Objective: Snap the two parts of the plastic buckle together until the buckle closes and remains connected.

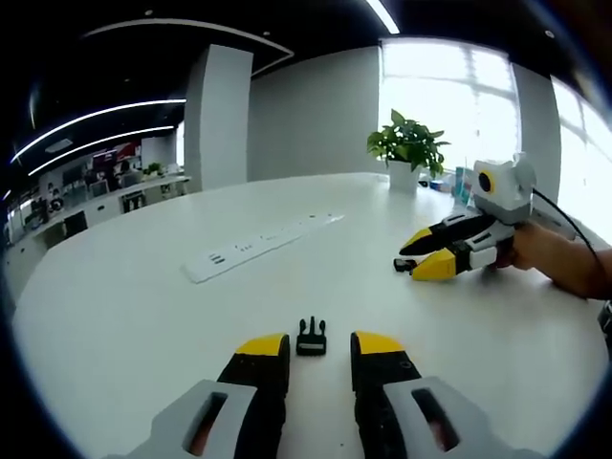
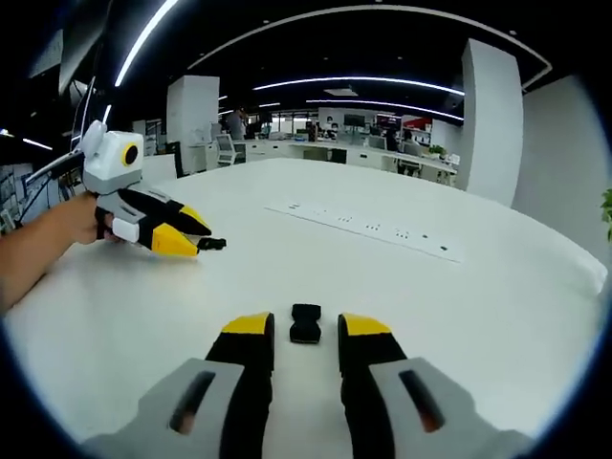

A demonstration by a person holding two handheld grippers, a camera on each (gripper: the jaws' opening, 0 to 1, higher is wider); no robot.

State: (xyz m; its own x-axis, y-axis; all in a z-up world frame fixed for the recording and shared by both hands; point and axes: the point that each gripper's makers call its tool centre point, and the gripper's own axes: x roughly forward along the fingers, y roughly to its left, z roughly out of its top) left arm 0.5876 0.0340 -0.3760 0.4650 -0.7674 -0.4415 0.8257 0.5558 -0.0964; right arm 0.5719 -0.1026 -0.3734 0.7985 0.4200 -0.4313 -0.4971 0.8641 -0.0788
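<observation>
Between the yellow tips of the left hand-held gripper [image 1: 319, 346], in the left gripper view, a small black pronged buckle part [image 1: 311, 337] lies flat on the white tabletop [image 1: 124, 316], prongs pointing away from the camera. The jaws stand spread on either side of it, and whether they touch it cannot be told. In the right gripper view the same gripper appears at the left, held by a hand [image 2: 81, 222], and the black piece shows at its tips, too small to make out in detail.

The second buckle part [image 2: 305, 323], a black socket piece, lies on the tabletop between the spread tips of the right hand-held gripper [image 2: 306, 328] in the right gripper view; contact with the jaws is again unclear. In the left gripper view this gripper comes in from the right with a hand [image 1: 535, 251] behind it, and a dark bit at its tips is hard to resolve. The two buckle parts lie well apart, not joined.

Farther out, a long white power strip [image 1: 258, 245] runs across the tabletop. A potted plant [image 1: 407, 148] stands near the far edge by bright windows, its pot partly washed out by glare. Beyond a white column, an office area looks blurred.
</observation>
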